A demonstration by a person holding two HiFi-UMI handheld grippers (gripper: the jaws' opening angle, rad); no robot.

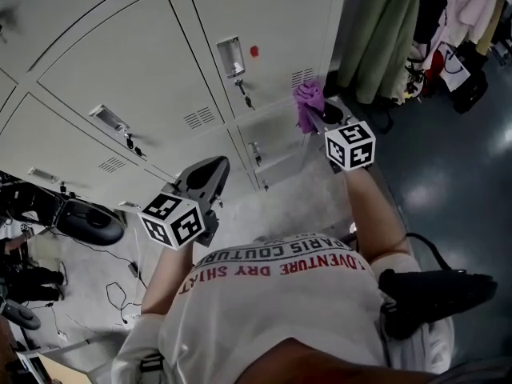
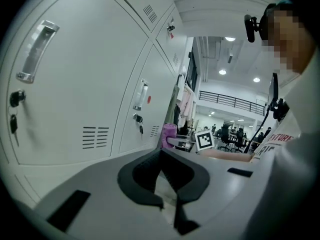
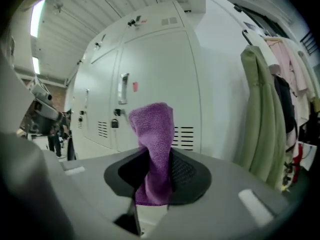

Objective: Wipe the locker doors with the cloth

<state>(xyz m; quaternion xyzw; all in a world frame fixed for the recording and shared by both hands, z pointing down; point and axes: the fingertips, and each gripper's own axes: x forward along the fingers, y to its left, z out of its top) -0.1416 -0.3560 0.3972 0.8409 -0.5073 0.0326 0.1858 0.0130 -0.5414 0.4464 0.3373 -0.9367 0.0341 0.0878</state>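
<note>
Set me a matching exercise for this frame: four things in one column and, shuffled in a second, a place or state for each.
Things:
1. purple cloth
2. left gripper
3. green coat
4. key

Places or states:
A. hangs beside the lockers
B. hangs from the lock of a locker door
C. jaws together, nothing between them
D. clamped in the right gripper

Pairs: 1-D, 2-C, 3-A, 4-B
</note>
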